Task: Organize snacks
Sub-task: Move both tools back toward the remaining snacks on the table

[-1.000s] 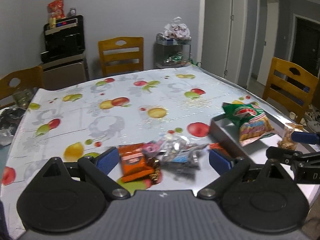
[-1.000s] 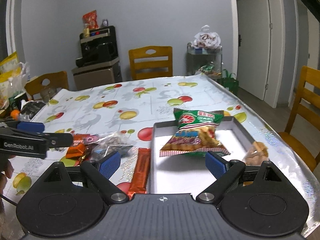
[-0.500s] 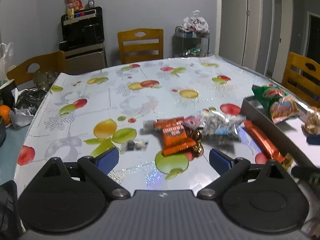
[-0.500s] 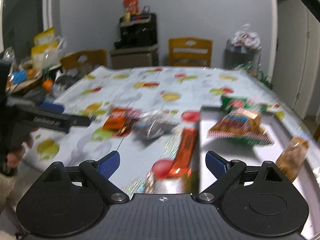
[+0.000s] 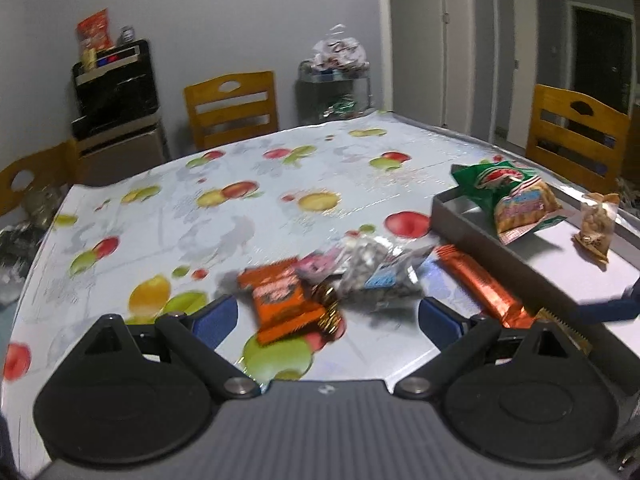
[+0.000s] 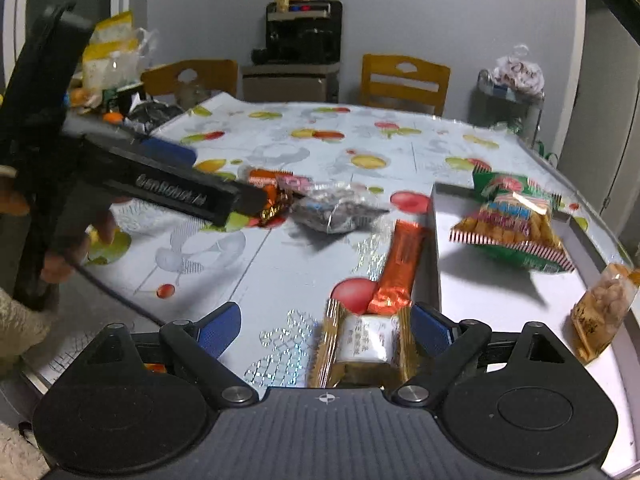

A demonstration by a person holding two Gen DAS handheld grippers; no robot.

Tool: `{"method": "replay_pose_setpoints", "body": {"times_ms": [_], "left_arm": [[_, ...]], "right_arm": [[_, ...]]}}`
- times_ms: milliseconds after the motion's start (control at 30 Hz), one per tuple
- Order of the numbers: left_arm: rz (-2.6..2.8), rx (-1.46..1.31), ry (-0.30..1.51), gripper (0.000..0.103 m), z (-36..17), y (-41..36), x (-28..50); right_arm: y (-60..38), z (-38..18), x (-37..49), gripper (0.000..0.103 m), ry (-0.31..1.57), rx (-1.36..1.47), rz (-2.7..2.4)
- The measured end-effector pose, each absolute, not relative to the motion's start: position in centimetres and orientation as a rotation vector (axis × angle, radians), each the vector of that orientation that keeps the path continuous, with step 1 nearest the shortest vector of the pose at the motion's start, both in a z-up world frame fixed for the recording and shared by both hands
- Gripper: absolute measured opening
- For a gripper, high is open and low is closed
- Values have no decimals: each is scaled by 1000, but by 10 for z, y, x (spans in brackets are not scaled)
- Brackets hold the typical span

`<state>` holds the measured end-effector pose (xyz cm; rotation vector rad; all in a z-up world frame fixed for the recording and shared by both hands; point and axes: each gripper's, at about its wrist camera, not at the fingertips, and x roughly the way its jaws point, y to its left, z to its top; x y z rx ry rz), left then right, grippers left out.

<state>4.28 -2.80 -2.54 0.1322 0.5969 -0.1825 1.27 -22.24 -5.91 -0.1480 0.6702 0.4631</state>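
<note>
Across the left wrist view, the left gripper (image 5: pixel 326 314) hangs with its jaws wide apart and nothing between them, over a tabletop (image 5: pixel 240 216) covered in a fruit-printed cloth. Just beyond its blue pads lies a loose cluster of snacks: an orange packet (image 5: pixel 280 304) (its white lettering is too blurred to read), a clear bag of dark pieces (image 5: pixel 376 276) beside it, and a long orange bar (image 5: pixel 480 288) lying against the wall of a grey tray (image 5: pixel 460 216). Inside the tray sit a green and yellow snack bag (image 5: pixel 516 204) and a small bag of nuts (image 5: pixel 596 228).

From the right wrist view, the right gripper (image 6: pixel 326 330) also has its jaws spread apart, gripping nothing; a gold-wrapped snack with a white label (image 6: pixel 364 344) lies on the tabletop between them, its print unreadable. The long orange bar (image 6: pixel 402 264) sits just past it, along the tray's edge (image 6: pixel 434 240). At left a hand (image 6: pixel 76 236) holds the other tool, whose black finger reads "GenRobot.AI" (blurred).
</note>
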Motion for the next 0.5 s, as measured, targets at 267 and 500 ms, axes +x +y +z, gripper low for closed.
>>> {"method": "replay_pose_setpoints", "body": {"times_ms": [267, 500], "left_arm": [[-287, 128, 628, 98, -27, -51, 75], [-273, 114, 604, 98, -45, -64, 102]], "right_arm": [[-217, -68, 17, 88, 697, -115, 537], [-222, -66, 15, 87, 694, -66, 584]]}}
